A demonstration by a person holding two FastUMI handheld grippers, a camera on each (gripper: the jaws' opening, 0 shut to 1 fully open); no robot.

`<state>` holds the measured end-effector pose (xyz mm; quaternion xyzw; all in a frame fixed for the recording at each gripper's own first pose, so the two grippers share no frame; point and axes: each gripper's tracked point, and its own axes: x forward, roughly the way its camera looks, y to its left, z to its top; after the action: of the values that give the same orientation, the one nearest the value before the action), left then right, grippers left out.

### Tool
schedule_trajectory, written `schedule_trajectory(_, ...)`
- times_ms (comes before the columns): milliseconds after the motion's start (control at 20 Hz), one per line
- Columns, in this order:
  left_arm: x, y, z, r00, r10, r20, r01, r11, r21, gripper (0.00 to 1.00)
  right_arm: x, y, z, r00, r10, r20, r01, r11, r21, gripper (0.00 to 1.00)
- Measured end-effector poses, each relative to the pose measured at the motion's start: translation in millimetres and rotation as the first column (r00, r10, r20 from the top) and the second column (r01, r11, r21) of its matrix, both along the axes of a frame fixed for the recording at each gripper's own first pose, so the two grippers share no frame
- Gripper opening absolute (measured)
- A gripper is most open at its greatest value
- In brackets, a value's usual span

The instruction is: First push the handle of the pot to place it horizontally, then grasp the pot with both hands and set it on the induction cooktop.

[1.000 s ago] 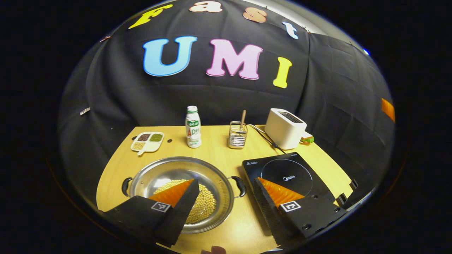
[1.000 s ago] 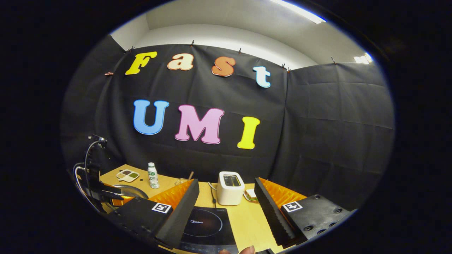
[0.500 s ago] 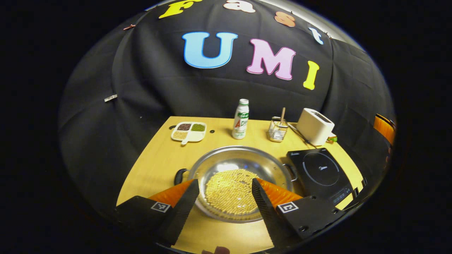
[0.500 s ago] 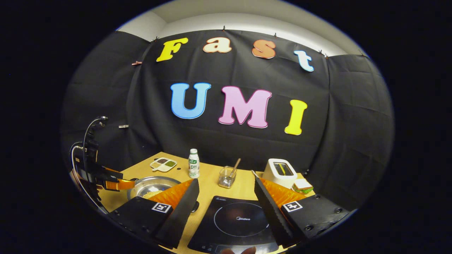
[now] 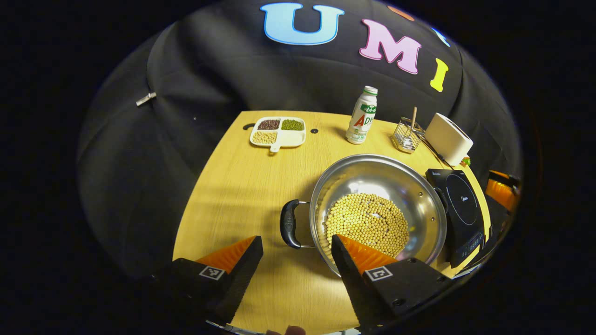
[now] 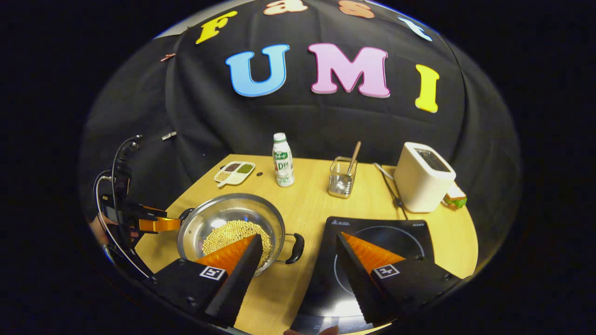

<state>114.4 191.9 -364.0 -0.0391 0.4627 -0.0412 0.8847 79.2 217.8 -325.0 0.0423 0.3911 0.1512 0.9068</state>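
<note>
The pot (image 6: 231,229) sits on the worktop (image 6: 316,204) just beside the induction cooktop (image 6: 377,246), at its 9 o'clock in the right gripper view. It is a wide, shallow steel vessel with a layer of soybeans (image 5: 367,223) across the bottom. Judged from that, it is rigid, moderately heavy, smooth-walled and likely slippery. The loose load will shift if the pot tilts.

Take hold at the two black loop handles: the left handle (image 5: 289,224) and the right handle (image 6: 296,248). Both already lie roughly level across the pot.

The left gripper (image 5: 295,260) has its fingers spread wide and empty, with the left handle just ahead between them. The right gripper (image 6: 298,260) is likewise spread and empty, above the gap between pot and cooktop.

At 12 o'clock of the pot stand a bottle (image 6: 283,160), a wire holder (image 6: 342,177), a toaster (image 6: 424,183) and a divided dish (image 6: 234,171), all well apart. The path to the cooktop looks unobstructed.
</note>
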Motion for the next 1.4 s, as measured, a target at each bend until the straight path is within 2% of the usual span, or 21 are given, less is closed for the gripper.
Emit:
schedule_trajectory(300,26.4,-0.4,-25.1,0.998,-0.014,-0.058,0.013,1.0,-0.01,0.93,10.8,20.9,-67.3,0.983,-0.016,-0.182,0.023,0.999,0.034,0.99)
schedule_trajectory(450,35.8,-3.5,-36.4,0.997,-0.019,-0.078,0.018,1.0,-0.01,0.92,11.5,35.7,-90.1,0.976,0.024,-0.215,-0.016,0.999,0.036,0.98)
schedule_trajectory(650,43.3,1.8,-45.6,0.995,-0.022,-0.092,0.023,1.0,0.019,0.91,15.0,46.6,-114.4,0.966,0.026,-0.259,-0.019,0.999,0.029,0.98)
schedule_trajectory(750,45.8,-0.4,-49.8,0.994,-0.019,-0.103,0.021,1.0,0.011,0.9,14.2,50.7,-127.1,0.957,0.021,-0.289,-0.015,1.0,0.023,0.9)
schedule_trajectory(900,48.6,-1.7,-57.9,0.994,-0.021,-0.111,0.021,1.0,0.004,0.87,17.0,55.4,-144.7,0.947,0.009,-0.321,-0.005,1.0,0.013,0.9)
schedule_trajectory(950,48.8,-2.3,-60.8,0.992,-0.02,-0.121,0.021,1.0,0.005,0.87,15.9,56.8,-148.3,0.944,0.005,-0.33,-0.003,1.0,0.007,0.82)
schedule_trajectory(1050,50.9,-7.8,-64.2,0.992,-0.018,-0.123,0.016,1.0,-0.021,0.86,18.1,52.2,-156.8,0.945,-0.009,-0.328,0.001,1.0,-0.026,0.75)
schedule_trajectory(1100,50.5,-10.6,-66.1,0.992,-0.018,-0.124,0.015,1.0,-0.027,0.78,20.6,53.8,-158.1,0.944,-0.01,-0.329,0.001,1.0,-0.026,0.69)
schedule_trajectory(1200,51.6,-10.5,-64.8,0.993,-0.009,-0.117,0.005,0.999,-0.033,0.66,19.6,53.0,-158.6,0.944,-0.016,-0.329,0.008,1.0,-0.027,0.64)
schedule_trajectory(1400,47.9,-10.8,-62.1,0.993,0.013,-0.114,-0.019,0.998,-0.052,0.59,19.9,54.3,-156.1,0.944,-0.017,-0.329,0.006,0.999,-0.033,0.58)
